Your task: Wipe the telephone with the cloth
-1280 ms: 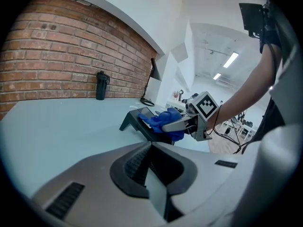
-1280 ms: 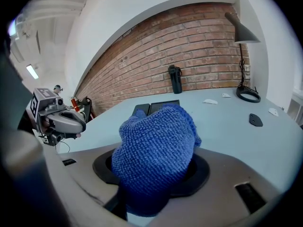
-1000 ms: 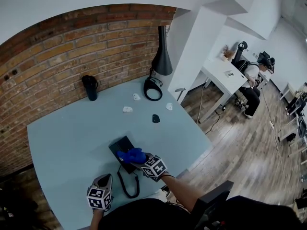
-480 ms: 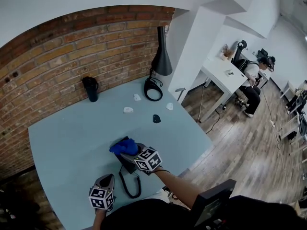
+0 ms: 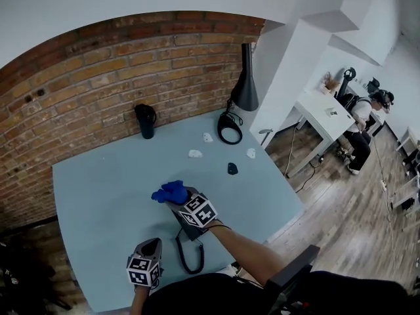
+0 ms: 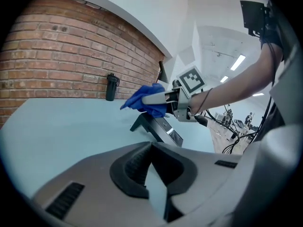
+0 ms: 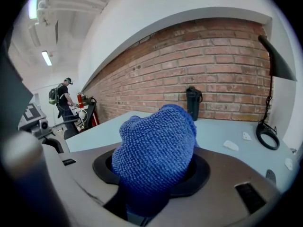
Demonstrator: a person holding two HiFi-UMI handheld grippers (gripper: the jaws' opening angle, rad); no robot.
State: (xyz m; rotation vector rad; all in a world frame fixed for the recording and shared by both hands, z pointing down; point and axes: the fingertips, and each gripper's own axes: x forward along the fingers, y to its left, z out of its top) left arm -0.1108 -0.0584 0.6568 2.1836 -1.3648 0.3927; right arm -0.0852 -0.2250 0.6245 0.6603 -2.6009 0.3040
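No readable txt, brand or nr anywhere. Marker cube (image 5: 198, 211) on right tool (image 5: 176, 194) & the one on left tool (image 5: 152, 243): b/w square patterns only, no letters. Telephone (image 6: 161, 126) front panel has faint marks, too small & blurred to read.

- I see a black tumbler (image 5: 146, 121) upright near the brick wall (image 5: 85, 84).
- Black desk lamp (image 5: 245, 84) stands to its right.
- Small white scraps (image 5: 195, 153) lie between them.
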